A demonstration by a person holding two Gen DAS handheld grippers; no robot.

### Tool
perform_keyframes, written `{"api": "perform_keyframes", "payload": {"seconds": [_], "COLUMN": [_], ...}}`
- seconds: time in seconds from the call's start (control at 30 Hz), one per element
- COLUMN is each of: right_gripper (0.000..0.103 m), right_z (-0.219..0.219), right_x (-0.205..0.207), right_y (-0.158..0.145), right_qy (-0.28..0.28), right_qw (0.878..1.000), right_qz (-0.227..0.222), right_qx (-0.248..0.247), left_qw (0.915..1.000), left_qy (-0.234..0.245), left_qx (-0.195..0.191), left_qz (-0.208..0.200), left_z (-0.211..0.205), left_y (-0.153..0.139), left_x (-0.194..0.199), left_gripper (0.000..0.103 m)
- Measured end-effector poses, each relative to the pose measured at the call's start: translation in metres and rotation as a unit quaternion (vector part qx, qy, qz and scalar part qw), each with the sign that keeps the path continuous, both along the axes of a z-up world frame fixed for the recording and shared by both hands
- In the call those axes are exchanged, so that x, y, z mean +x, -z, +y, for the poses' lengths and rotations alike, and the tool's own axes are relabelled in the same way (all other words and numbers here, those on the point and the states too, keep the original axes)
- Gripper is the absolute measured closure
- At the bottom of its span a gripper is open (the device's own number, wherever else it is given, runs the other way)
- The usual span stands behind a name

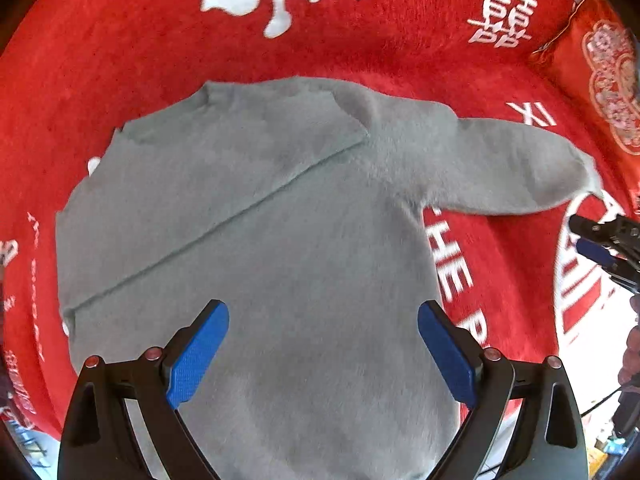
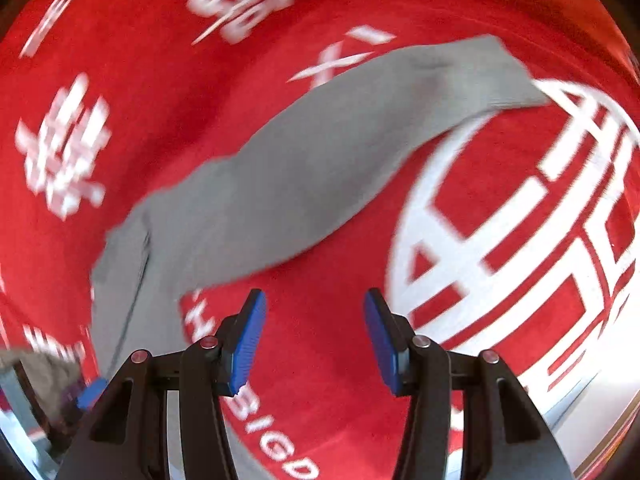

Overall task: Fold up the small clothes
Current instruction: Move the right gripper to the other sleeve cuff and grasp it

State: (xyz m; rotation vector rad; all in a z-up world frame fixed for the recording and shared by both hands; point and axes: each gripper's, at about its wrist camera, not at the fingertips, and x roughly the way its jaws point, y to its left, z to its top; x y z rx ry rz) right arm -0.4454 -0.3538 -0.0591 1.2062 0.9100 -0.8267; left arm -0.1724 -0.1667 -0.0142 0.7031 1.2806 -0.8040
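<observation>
A grey sweater (image 1: 248, 216) lies flat on the red blanket (image 1: 120, 40), and its left side looks done: that sleeve (image 1: 224, 184) is already folded in across the body, leaving a diagonal edge. Over the lower body hangs the left gripper (image 1: 323, 350), fingers spread and holding nothing. To the right, the other sleeve (image 2: 320, 152) is stretched out over the blanket, unfolded, and the right gripper (image 2: 316, 340) hovers near it with fingers apart and empty, so that sleeve and the final fold of the body seem left to do.
</observation>
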Motion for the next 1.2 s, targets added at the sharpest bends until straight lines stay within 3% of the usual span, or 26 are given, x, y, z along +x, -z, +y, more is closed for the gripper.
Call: {"api": "perform_keyframes", "payload": {"seconds": [0.13, 0.33, 0.5, 0.8, 0.83, 0.87, 0.9, 0.93, 1.07, 1.17, 1.2], "right_gripper": [0.048, 0.048, 0.047, 0.046, 0.053, 0.076, 0.089, 0.095, 0.095, 0.095, 0.095], "right_z": [-0.027, -0.040, -0.049, -0.091, -0.095, -0.097, -0.100, -0.101, -0.099, -0.092, -0.090], "right_x": [-0.029, -0.040, -0.033, -0.022, -0.018, -0.015, -0.012, -0.010, -0.005, 0.005, 0.012], "right_y": [0.015, 0.023, 0.023, 0.020, 0.019, 0.018, 0.019, 0.021, 0.014, 0.003, -0.002], "right_qy": [0.061, 0.076, 0.067, 0.144, 0.147, 0.147, 0.144, 0.140, 0.139, 0.127, 0.117], "right_qw": [0.998, 0.996, 0.994, 0.977, 0.977, 0.978, 0.979, 0.977, 0.960, 0.948, 0.947], "right_qz": [-0.019, -0.046, -0.082, -0.151, -0.148, -0.142, -0.143, -0.161, -0.241, -0.289, -0.297], "right_qx": [0.010, 0.001, -0.014, -0.042, -0.035, -0.028, -0.014, 0.000, 0.021, 0.031, 0.032], "left_qw": [0.9999, 0.9996, 0.9992, 0.9973, 0.9969, 0.9966, 0.9964, 0.9962, 0.9960, 0.9943, 0.9946], "left_qy": [0.005, 0.006, -0.006, -0.047, -0.047, -0.049, -0.050, -0.049, -0.038, -0.019, -0.023], "left_qx": [0.007, 0.010, 0.003, 0.003, 0.003, 0.002, 0.001, 0.002, -0.001, 0.030, 0.023], "left_qz": [-0.012, -0.024, -0.039, -0.056, -0.063, -0.067, -0.069, -0.071, -0.081, -0.100, -0.098], "left_z": [-0.025, -0.050, -0.071, -0.107, -0.108, -0.109, -0.109, -0.109, -0.110, -0.115, -0.114], "left_y": [0.010, 0.022, 0.029, 0.044, 0.044, 0.043, 0.042, 0.042, 0.046, 0.070, 0.073], "left_x": [-0.003, -0.004, 0.001, 0.022, 0.023, 0.024, 0.025, 0.025, 0.020, 0.011, 0.011], "left_gripper": [0.007, 0.007, 0.007, 0.007, 0.007, 0.007, 0.007, 0.007, 0.007, 0.007, 0.006]}}
